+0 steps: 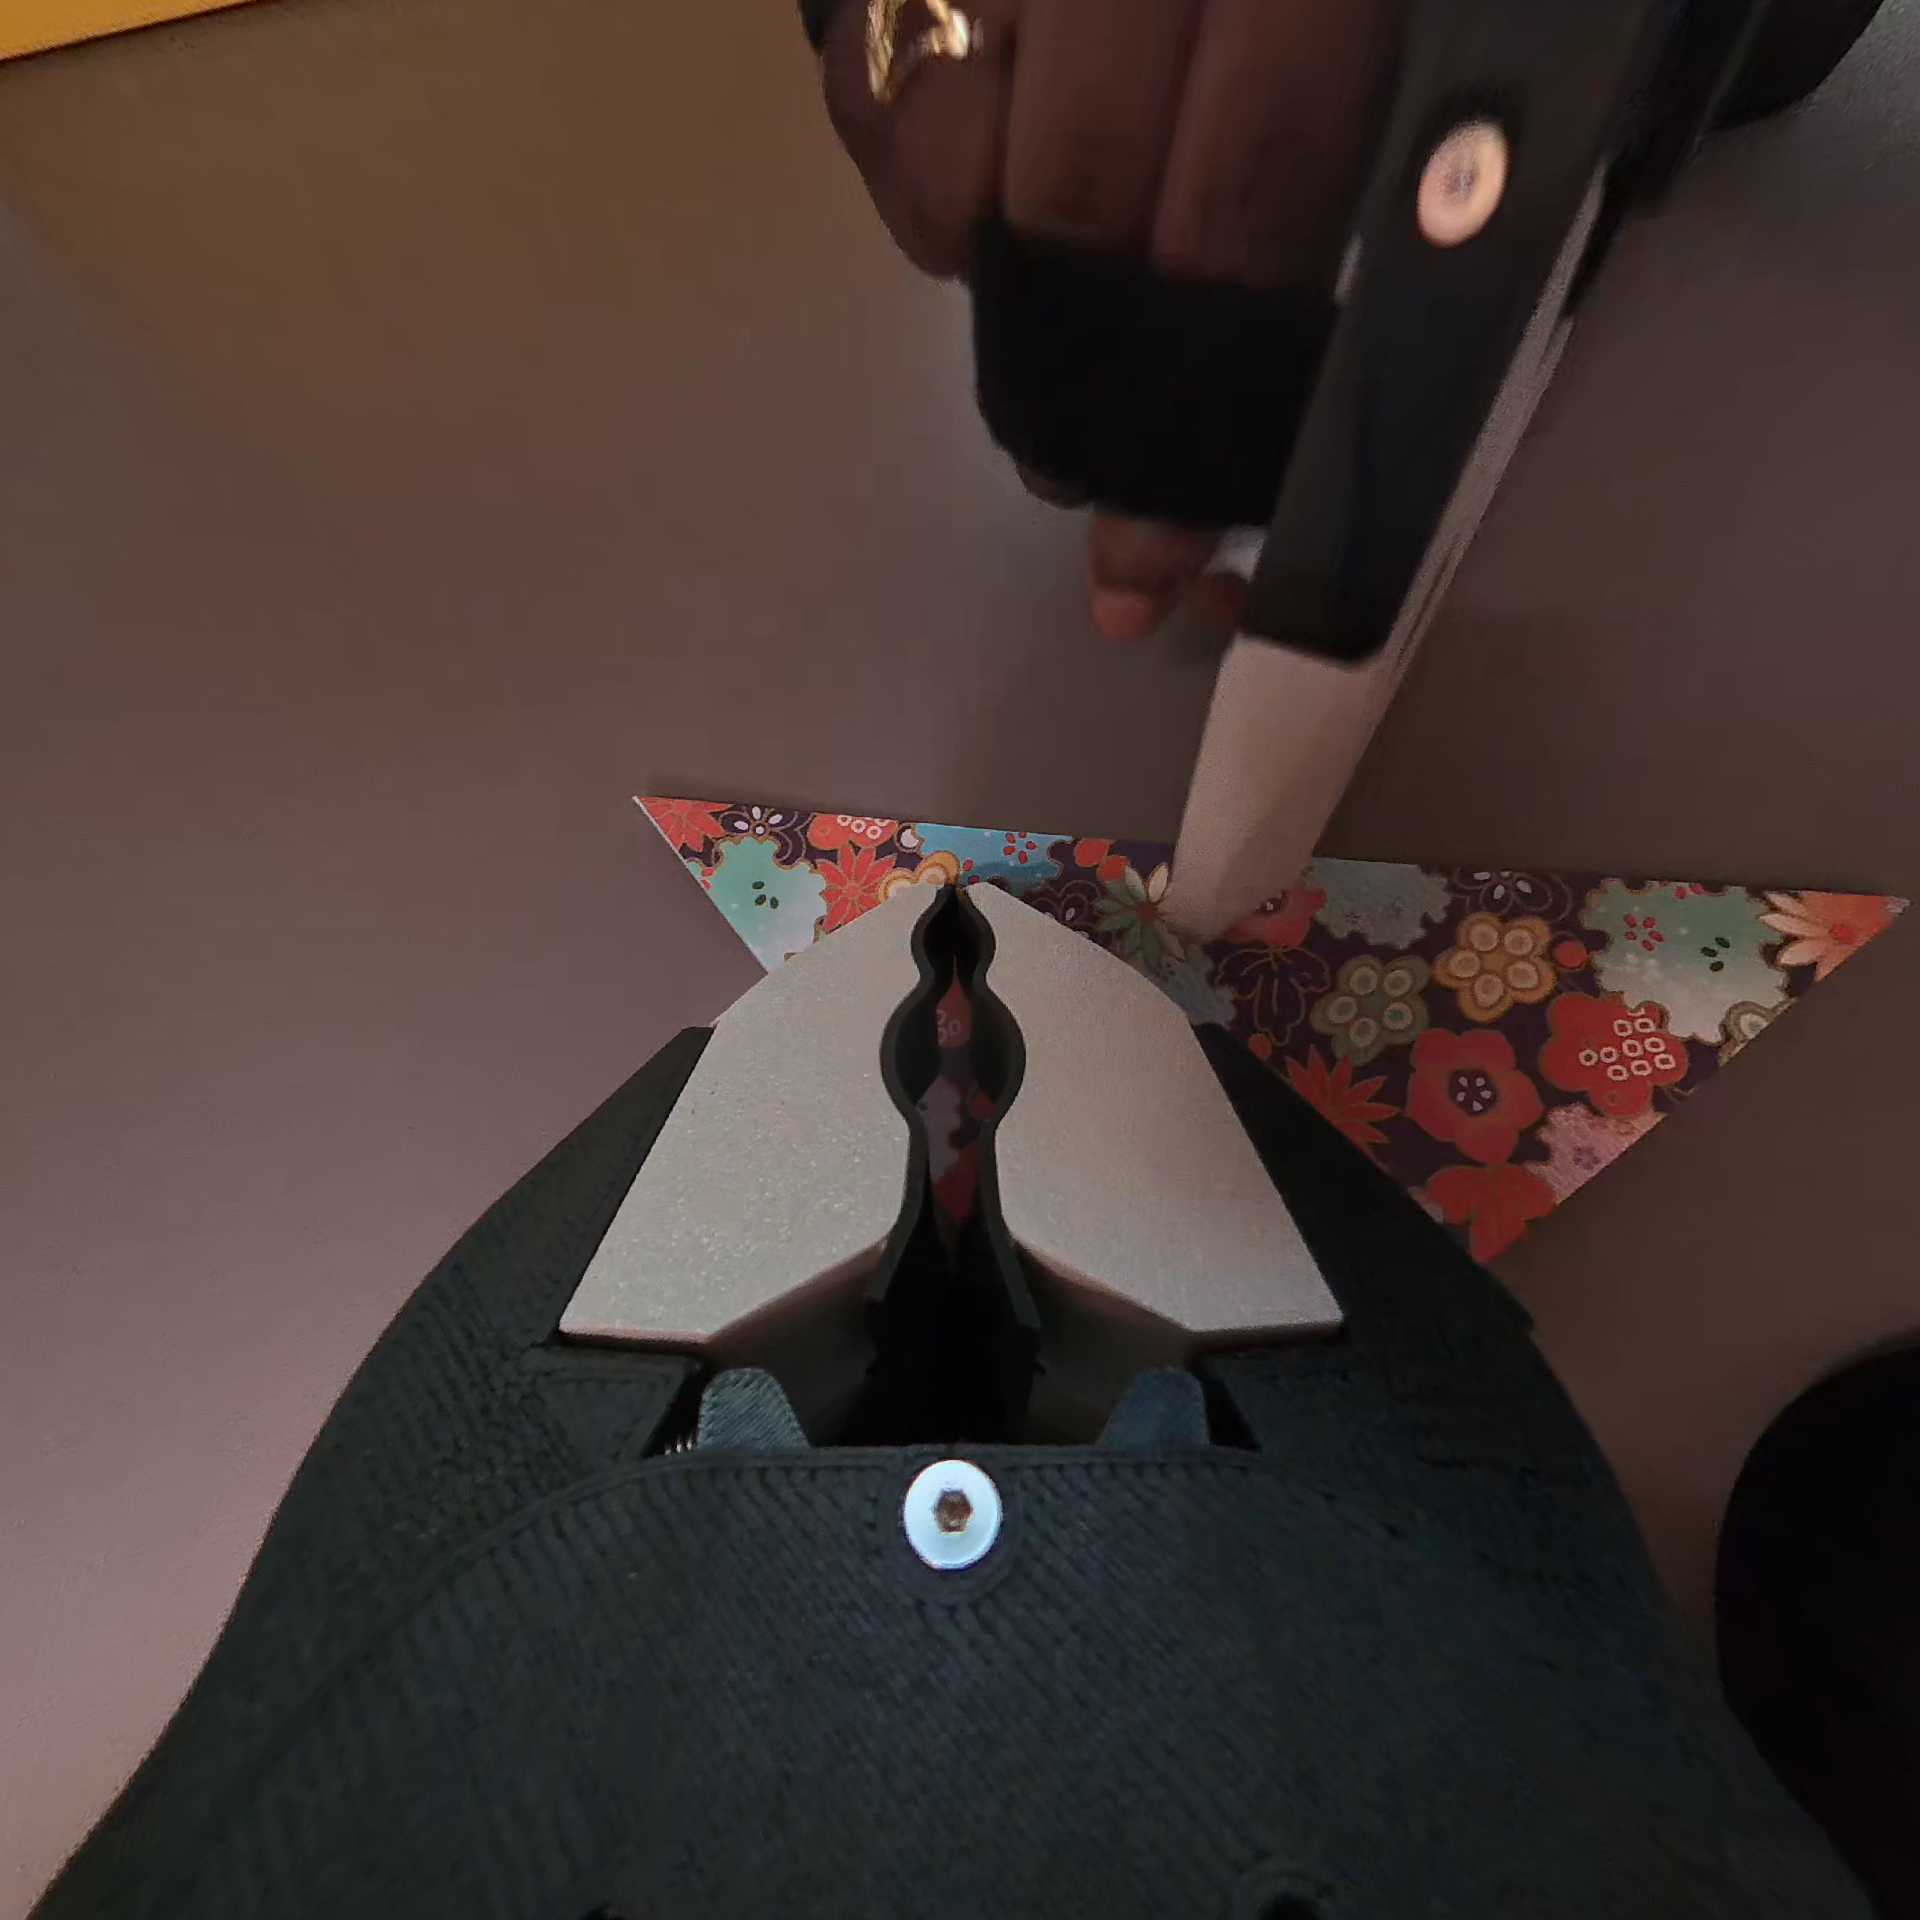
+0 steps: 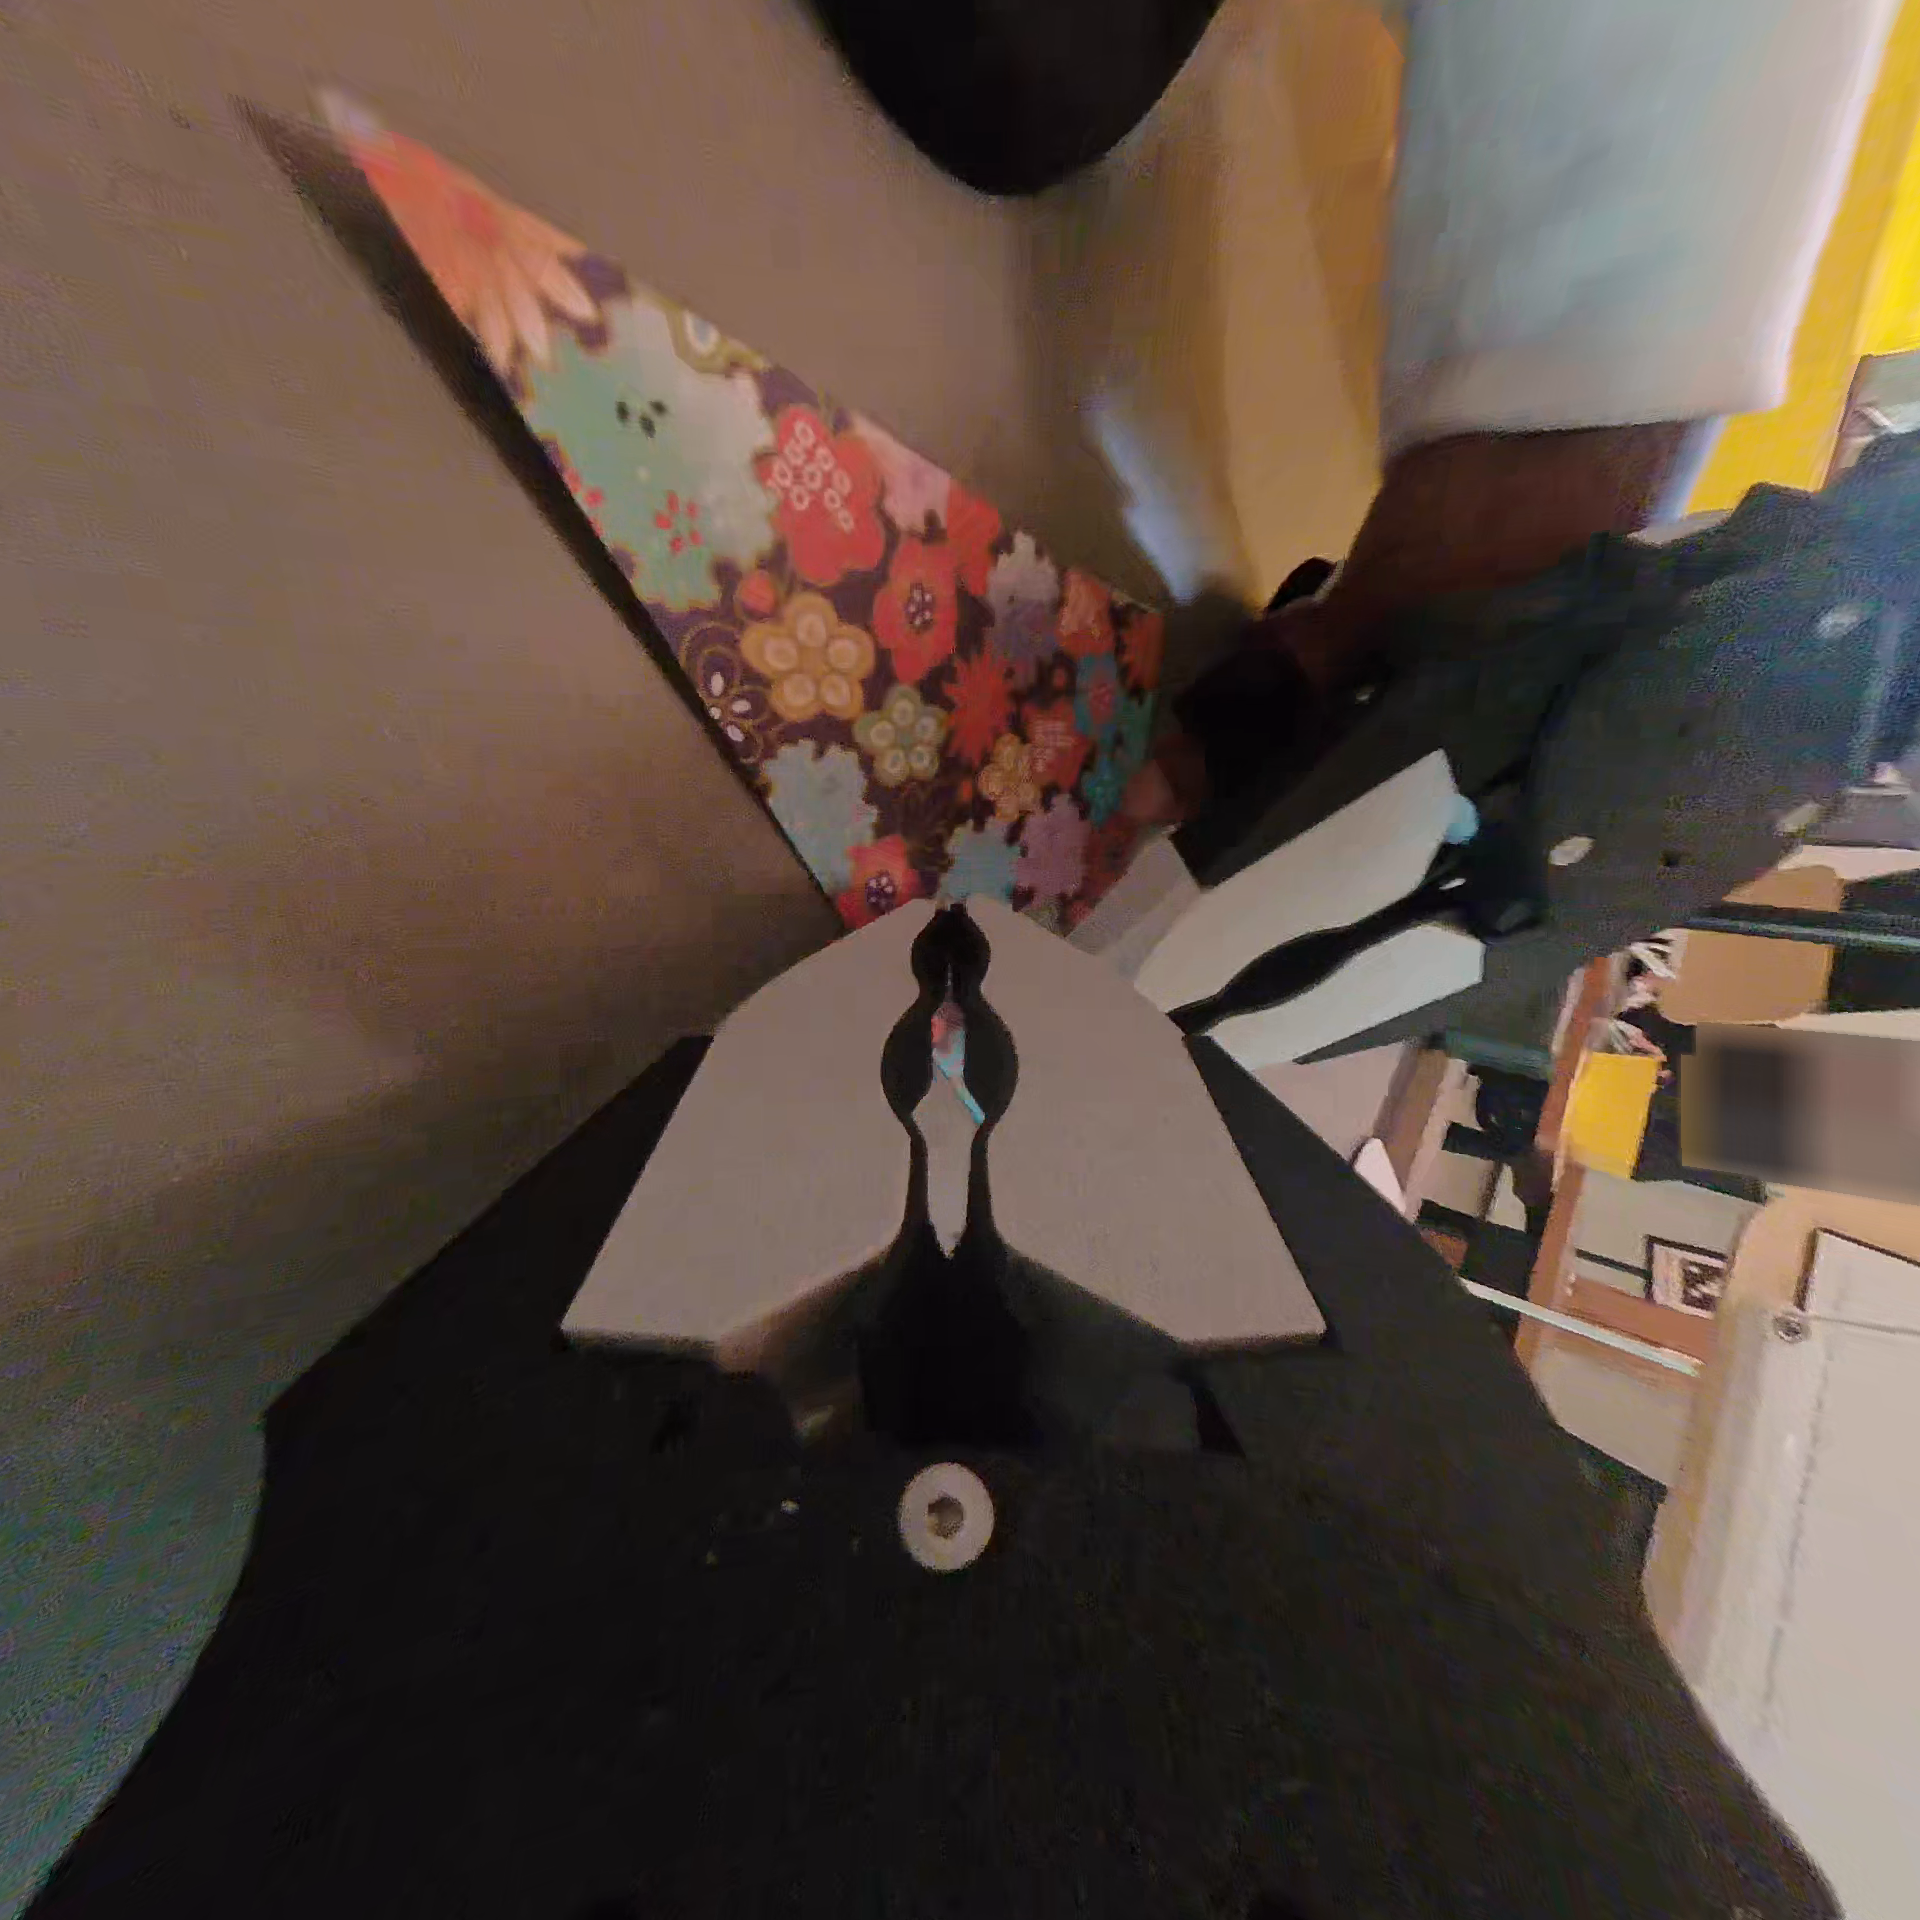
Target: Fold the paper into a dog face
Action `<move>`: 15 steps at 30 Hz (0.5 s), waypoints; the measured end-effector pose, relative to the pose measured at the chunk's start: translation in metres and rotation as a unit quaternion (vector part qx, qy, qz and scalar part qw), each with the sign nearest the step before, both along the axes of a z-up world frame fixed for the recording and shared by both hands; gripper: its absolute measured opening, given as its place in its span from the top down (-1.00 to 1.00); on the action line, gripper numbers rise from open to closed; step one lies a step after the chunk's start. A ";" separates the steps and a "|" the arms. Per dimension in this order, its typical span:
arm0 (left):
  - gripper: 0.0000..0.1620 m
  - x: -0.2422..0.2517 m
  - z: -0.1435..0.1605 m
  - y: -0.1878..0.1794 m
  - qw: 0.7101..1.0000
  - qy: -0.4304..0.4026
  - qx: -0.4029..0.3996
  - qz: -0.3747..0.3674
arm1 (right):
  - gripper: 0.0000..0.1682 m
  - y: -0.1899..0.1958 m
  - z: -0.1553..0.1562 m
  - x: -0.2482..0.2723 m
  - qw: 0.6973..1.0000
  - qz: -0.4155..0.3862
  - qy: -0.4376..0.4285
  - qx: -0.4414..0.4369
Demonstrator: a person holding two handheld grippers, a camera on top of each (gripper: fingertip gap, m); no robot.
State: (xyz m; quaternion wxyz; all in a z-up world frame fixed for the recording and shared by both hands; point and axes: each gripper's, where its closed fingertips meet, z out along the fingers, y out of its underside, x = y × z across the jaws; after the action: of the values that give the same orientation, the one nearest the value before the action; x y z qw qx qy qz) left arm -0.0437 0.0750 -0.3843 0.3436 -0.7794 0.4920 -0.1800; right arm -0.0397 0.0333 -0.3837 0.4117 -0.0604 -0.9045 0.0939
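The paper [image 1: 1455,1018] is already a triangle; ears remain. Both closed grippers, left [image 1: 958,889] and right [image 1: 1205,914], press it near 12 o'clock.

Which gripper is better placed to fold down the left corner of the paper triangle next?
Probably the left gripper: its shut fingers already sit over the floral paper beside that corner. The right gripper presses its tip on the fold edge mid-paper, pinning it.

black ribbed tongs [image 1: 957,894], grey fingers [image 1: 790,1132], silver screw [image 1: 952,1514].
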 end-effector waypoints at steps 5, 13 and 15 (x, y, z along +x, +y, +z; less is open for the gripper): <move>0.98 0.000 0.000 0.000 1.000 -0.003 -0.002 -0.003 | 1.00 -0.039 0.001 0.020 0.999 0.050 -0.003 -0.012; 0.98 0.000 0.001 0.000 1.000 0.009 0.009 0.001 | 1.00 -0.124 0.015 0.053 0.977 0.096 -0.056 -0.182; 1.00 0.000 0.001 0.000 0.999 0.026 0.028 -0.007 | 0.79 -0.106 0.034 0.049 0.965 0.050 -0.038 -0.255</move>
State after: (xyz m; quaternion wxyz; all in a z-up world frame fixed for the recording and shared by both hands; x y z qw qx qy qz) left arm -0.0434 0.0754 -0.3830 0.3512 -0.7706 0.5106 -0.1486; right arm 0.0097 -0.0724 -0.3493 0.3427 -0.1217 -0.8675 0.3394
